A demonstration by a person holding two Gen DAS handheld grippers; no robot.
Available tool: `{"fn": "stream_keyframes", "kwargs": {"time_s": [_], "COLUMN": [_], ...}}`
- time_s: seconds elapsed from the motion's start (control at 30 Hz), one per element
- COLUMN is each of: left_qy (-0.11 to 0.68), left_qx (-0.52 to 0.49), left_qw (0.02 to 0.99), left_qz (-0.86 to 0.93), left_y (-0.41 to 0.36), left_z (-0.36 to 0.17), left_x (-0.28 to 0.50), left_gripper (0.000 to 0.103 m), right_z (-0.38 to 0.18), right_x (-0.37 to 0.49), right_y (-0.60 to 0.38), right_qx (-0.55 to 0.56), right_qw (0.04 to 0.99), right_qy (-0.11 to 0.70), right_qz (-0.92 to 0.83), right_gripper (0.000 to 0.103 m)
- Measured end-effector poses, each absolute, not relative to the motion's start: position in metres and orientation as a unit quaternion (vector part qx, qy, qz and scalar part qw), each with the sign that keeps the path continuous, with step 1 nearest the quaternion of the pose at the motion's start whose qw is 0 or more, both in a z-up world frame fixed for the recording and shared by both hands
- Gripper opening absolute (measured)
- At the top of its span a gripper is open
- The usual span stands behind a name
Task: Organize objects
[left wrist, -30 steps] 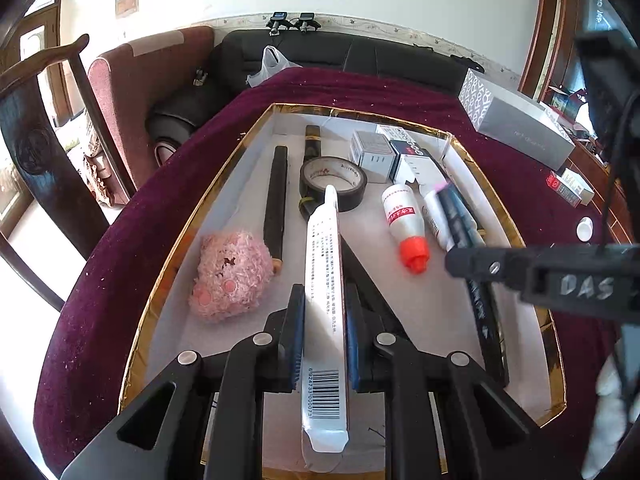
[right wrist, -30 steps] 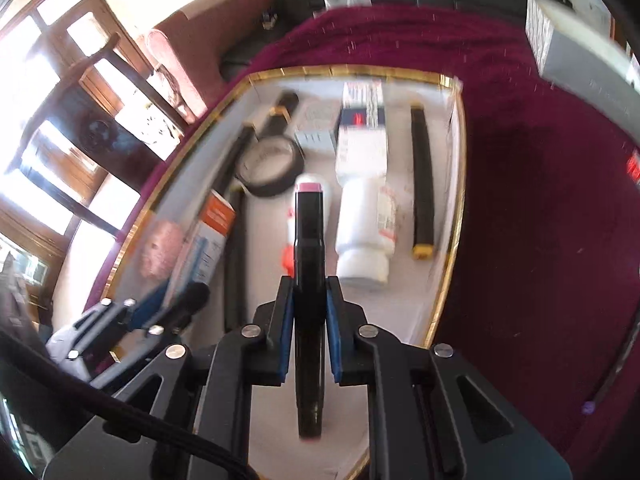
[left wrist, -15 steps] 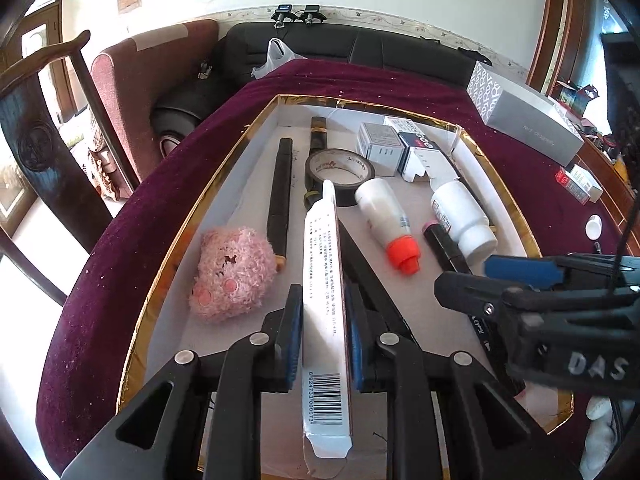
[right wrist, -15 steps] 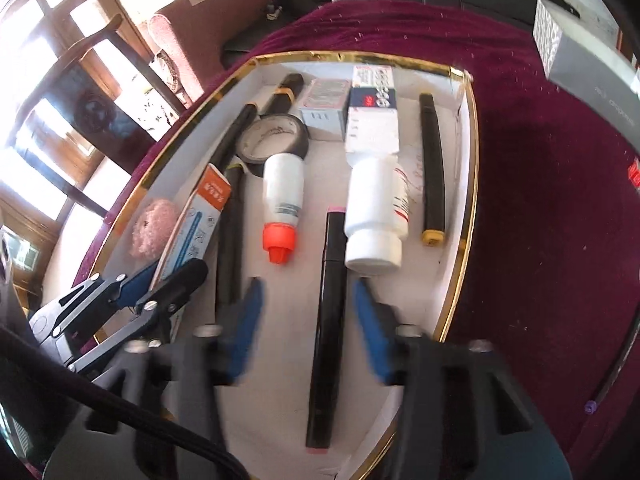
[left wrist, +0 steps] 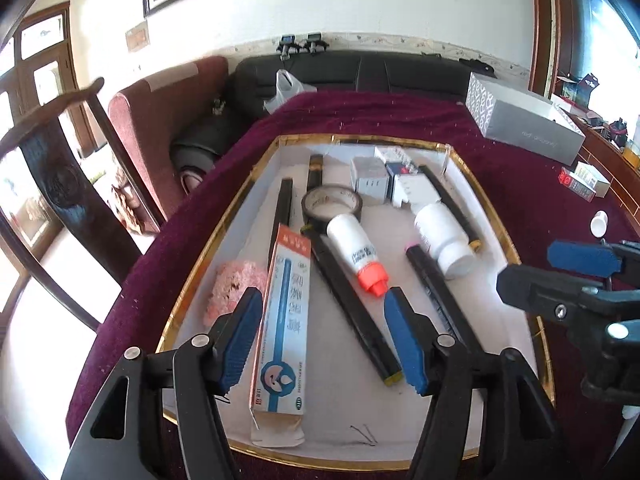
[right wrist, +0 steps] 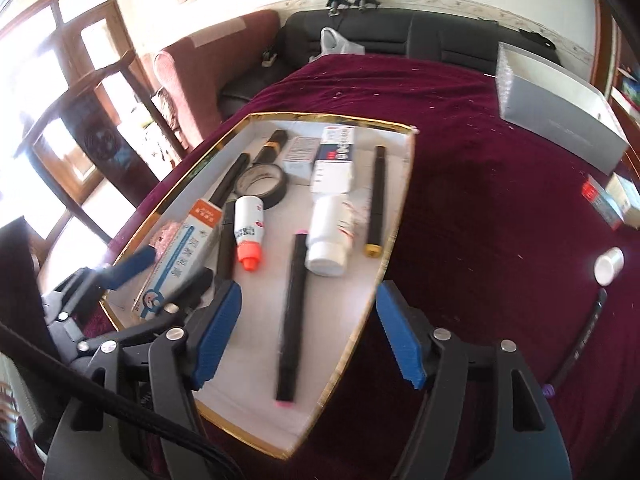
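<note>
A gold-rimmed white tray (left wrist: 502,240) (right wrist: 394,224) lies on the maroon cloth. In it lie a long toothpaste box (left wrist: 286,320) (right wrist: 180,256), a black marker with pink end (right wrist: 292,312) (left wrist: 436,300), a white bottle with orange cap (left wrist: 358,252) (right wrist: 248,236), a white pill bottle (left wrist: 444,236) (right wrist: 330,232), a tape roll (left wrist: 332,204), a pink plush (left wrist: 232,288) and black pens. My left gripper (left wrist: 324,336) is open above the toothpaste box. My right gripper (right wrist: 308,332) is open above the marker.
A grey box (left wrist: 524,124) (right wrist: 560,112) lies at the table's far right. Small red-and-white boxes (right wrist: 608,200), a white cap (right wrist: 609,266) and a dark pen (right wrist: 576,344) lie on the cloth to the right. A wooden chair (left wrist: 68,184) stands left.
My left gripper opened and let the toothpaste box down into the tray. My right gripper, which released the marker half a second ago, has pulled back and up.
</note>
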State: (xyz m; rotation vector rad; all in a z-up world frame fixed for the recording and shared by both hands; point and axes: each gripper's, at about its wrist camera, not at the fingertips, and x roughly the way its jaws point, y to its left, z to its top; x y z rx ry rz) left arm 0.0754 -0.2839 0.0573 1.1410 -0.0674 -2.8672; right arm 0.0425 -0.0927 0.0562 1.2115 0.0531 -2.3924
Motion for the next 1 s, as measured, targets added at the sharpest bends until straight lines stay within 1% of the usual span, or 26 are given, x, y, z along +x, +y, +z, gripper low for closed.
{"fn": "stream_keyframes", "kwargs": {"time_s": [0.2,0.27,0.33,0.37,0.4,0.43,0.53,0.63,0.7,0.77,0.87,0.9,1.0], "left_qy": [-0.055,-0.058,-0.053,-0.047,-0.039,-0.033,-0.013,-0.005,-0.003,0.008,0.011,0.005,0.001], "left_qx": [0.304,0.278,0.252,0.241,0.229,0.222,0.207,0.201,0.199,0.201,0.193,0.189,0.198], "left_qw": [0.082,0.094,0.103,0.104,0.102,0.101,0.106,0.125,0.130,0.123,0.129,0.130,0.116], "left_qz": [-0.947,-0.954,-0.961,-0.964,-0.967,-0.969,-0.972,-0.972,-0.971,-0.972,-0.973,-0.973,-0.973], "left_y": [-0.266,-0.262,-0.259,-0.257,-0.256,-0.255,-0.254,-0.252,-0.252,-0.253,-0.250,-0.249,-0.248], "left_z": [0.089,0.101,0.113,0.120,0.127,0.132,0.148,0.158,0.162,0.164,0.166,0.167,0.166], "left_x": [0.095,0.105,0.114,0.119,0.124,0.127,0.135,0.140,0.143,0.145,0.151,0.153,0.155], "left_gripper": [0.075,0.078,0.084,0.091,0.096,0.097,0.098,0.098,0.099,0.098,0.099,0.102,0.102], "right_z": [0.061,0.063,0.065,0.066,0.068,0.070,0.079,0.088,0.092,0.092,0.086,0.084,0.077], "right_x": [0.053,0.056,0.061,0.064,0.068,0.071,0.087,0.102,0.112,0.114,0.111,0.111,0.110], "right_y": [-0.059,-0.048,-0.038,-0.033,-0.028,-0.025,-0.017,-0.013,-0.011,-0.011,-0.015,-0.016,-0.024], "right_qx": [0.428,0.423,0.415,0.408,0.401,0.394,0.358,0.317,0.286,0.273,0.277,0.279,0.284], "right_qw": [0.210,0.203,0.194,0.190,0.184,0.179,0.161,0.142,0.121,0.108,0.099,0.101,0.104], "right_qy": [0.000,-0.005,-0.007,-0.006,-0.002,0.003,0.025,0.048,0.064,0.075,0.090,0.092,0.102], "right_qz": [-0.879,-0.883,-0.889,-0.893,-0.897,-0.902,-0.919,-0.937,-0.948,-0.953,-0.951,-0.951,-0.948], "right_gripper": [0.071,0.071,0.071,0.072,0.073,0.074,0.080,0.081,0.087,0.089,0.089,0.089,0.089]}}
